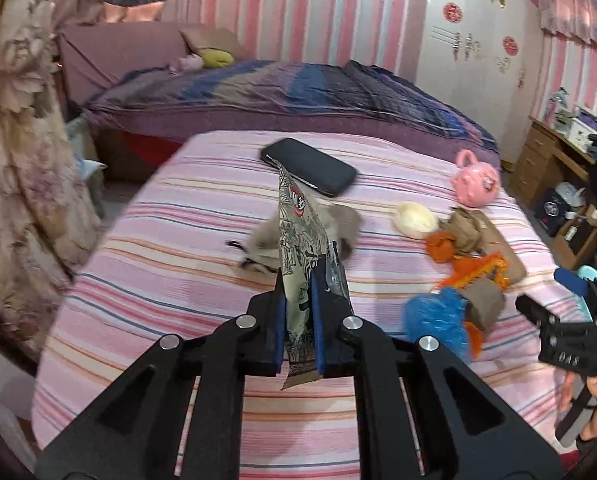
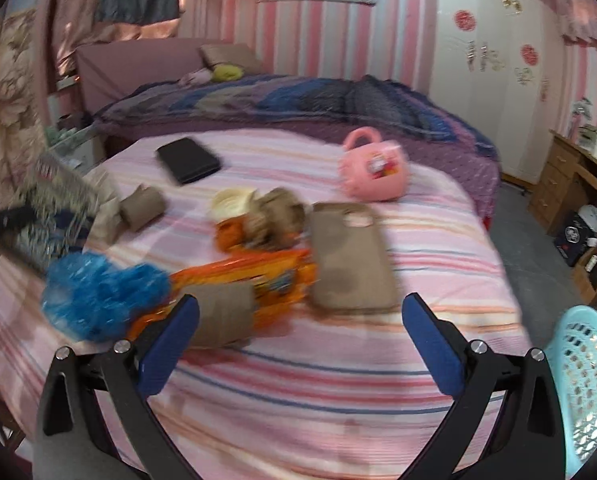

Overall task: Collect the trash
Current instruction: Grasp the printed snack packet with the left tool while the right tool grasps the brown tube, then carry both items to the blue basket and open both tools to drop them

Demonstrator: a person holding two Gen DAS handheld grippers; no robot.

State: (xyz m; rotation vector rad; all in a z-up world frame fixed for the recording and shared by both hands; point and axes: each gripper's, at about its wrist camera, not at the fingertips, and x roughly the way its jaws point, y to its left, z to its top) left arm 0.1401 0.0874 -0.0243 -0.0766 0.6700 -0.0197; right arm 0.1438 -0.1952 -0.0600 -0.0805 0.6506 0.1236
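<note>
My left gripper (image 1: 297,280) is shut on a printed snack wrapper (image 1: 298,236) and holds it upright above the pink striped table cover (image 1: 178,264); the wrapper also shows blurred in the right wrist view (image 2: 58,196). My right gripper (image 2: 298,316) is open and empty, just short of a brown cardboard tube (image 2: 222,316). Trash lies in a heap: a blue crumpled bag (image 2: 98,292), an orange wrapper (image 2: 258,272), crumpled brown paper (image 2: 274,216), a pale yellow wad (image 2: 230,200) and another brown tube (image 2: 142,206). A light blue mesh basket (image 2: 586,376) stands at the right.
A black phone (image 2: 188,160), a brown phone case (image 2: 350,260) and a pink toy basket (image 2: 374,170) lie on the table. A bed with a purple cover (image 2: 298,104) is behind. A wooden desk (image 2: 570,184) stands at the right.
</note>
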